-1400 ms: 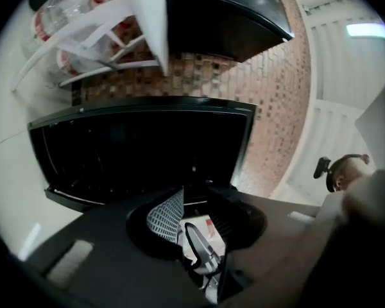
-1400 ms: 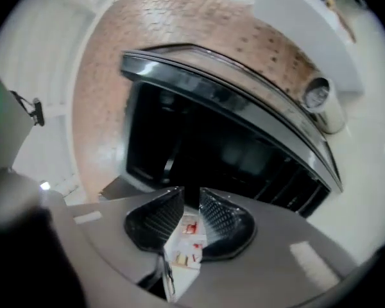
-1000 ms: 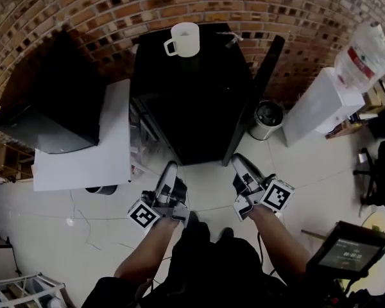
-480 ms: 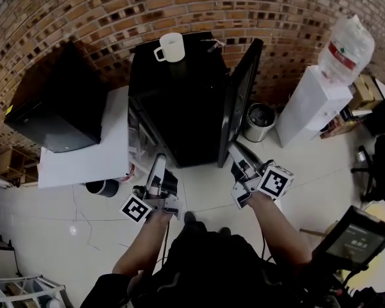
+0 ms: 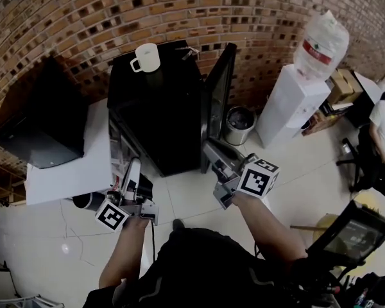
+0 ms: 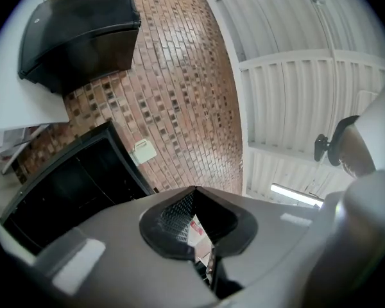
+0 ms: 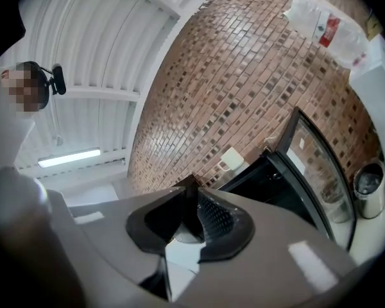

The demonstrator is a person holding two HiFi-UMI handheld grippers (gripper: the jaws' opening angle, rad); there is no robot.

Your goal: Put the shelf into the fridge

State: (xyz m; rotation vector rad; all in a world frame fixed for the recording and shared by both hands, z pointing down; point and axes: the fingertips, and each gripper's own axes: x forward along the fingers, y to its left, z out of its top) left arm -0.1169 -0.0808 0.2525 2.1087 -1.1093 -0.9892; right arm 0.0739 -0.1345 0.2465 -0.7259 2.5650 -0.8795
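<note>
The black fridge (image 5: pixel 155 111) stands against the brick wall with its glass door (image 5: pixel 218 98) swung open, and a white mug (image 5: pixel 145 58) sits on top. A pale wire rack (image 5: pixel 119 147), perhaps the shelf, stands in the gap between the fridge and the white table; I cannot tell it clearly. My left gripper (image 5: pixel 133 165) is by that gap, shut and holding nothing. My right gripper (image 5: pixel 212 149) hovers at the door's lower edge. Its jaws have just been closing and stand slightly open, with nothing between them. In the right gripper view the fridge (image 7: pixel 276 175) and mug (image 7: pixel 230 159) lie ahead.
A white table (image 5: pixel 70 165) holding a black box (image 5: pixel 42 120) stands left of the fridge. A metal bin (image 5: pixel 239 122) and a white water dispenser (image 5: pixel 287 104) with its bottle (image 5: pixel 321 43) are to the right. A person (image 5: pixel 382 127) sits far right. A screen (image 5: pixel 350 236) is near my right elbow.
Both grippers have risen and drawn apart, the left one shifting left towards the table gap. The left jaws have shut. The fridge door now shows nearly edge-on.
</note>
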